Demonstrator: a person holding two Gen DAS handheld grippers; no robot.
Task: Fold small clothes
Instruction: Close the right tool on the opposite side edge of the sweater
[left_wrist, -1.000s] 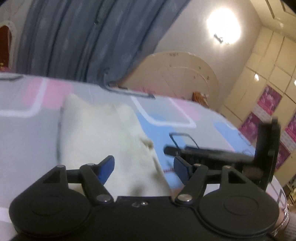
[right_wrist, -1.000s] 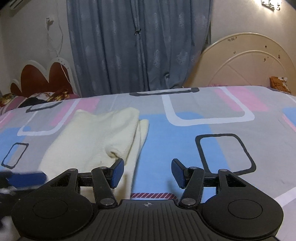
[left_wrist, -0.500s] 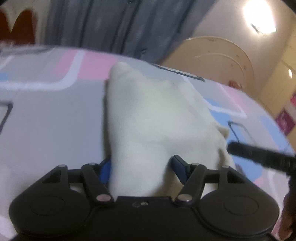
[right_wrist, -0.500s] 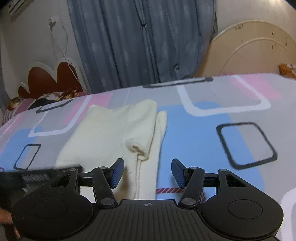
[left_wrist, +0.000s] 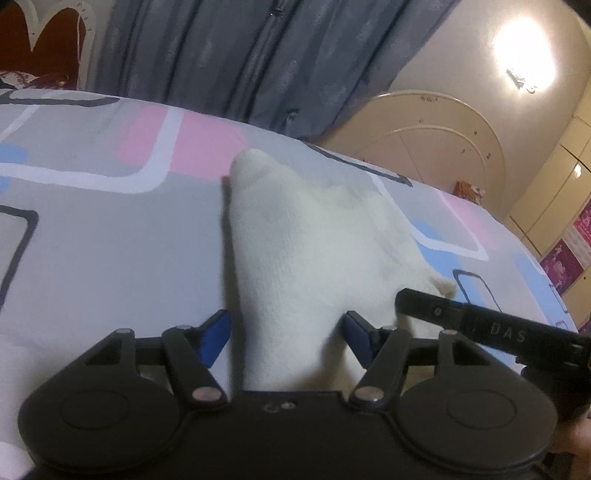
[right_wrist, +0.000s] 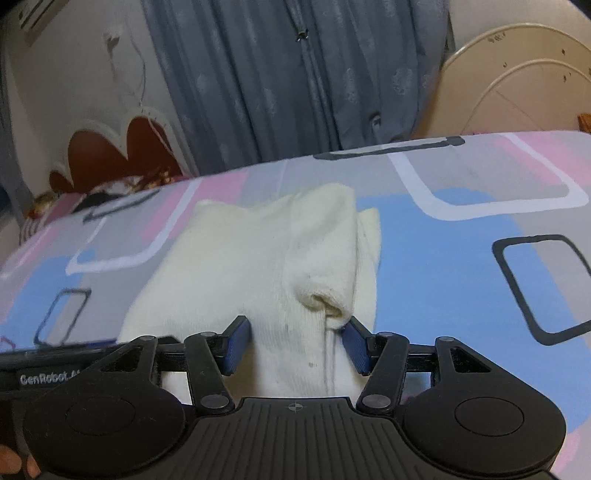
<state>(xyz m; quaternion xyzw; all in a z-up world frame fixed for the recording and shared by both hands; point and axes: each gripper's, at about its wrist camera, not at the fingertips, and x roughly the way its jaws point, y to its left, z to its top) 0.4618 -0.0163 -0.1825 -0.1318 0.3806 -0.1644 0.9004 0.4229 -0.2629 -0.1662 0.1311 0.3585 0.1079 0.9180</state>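
Note:
A small cream knit garment (left_wrist: 314, 243) lies partly folded on the patterned bedsheet (left_wrist: 92, 229). My left gripper (left_wrist: 286, 338) is open, its jaws either side of the garment's near left end. The garment also shows in the right wrist view (right_wrist: 258, 258), with a folded sleeve cuff (right_wrist: 325, 301) on top. My right gripper (right_wrist: 295, 345) is open, its jaws astride the garment's near right end just below the cuff. The right gripper's body (left_wrist: 491, 332) shows at the right of the left wrist view.
The bedsheet (right_wrist: 461, 258) spreads to the right and left of the garment. A blue-grey curtain (right_wrist: 295, 74) hangs behind the bed. A cream headboard (left_wrist: 424, 136) stands at the far right and a red scalloped headboard (right_wrist: 122, 155) at the far left.
Both grippers have moved forward onto the garment's near edge. The left gripper swung left from the sheet over the cloth. Both stay open.

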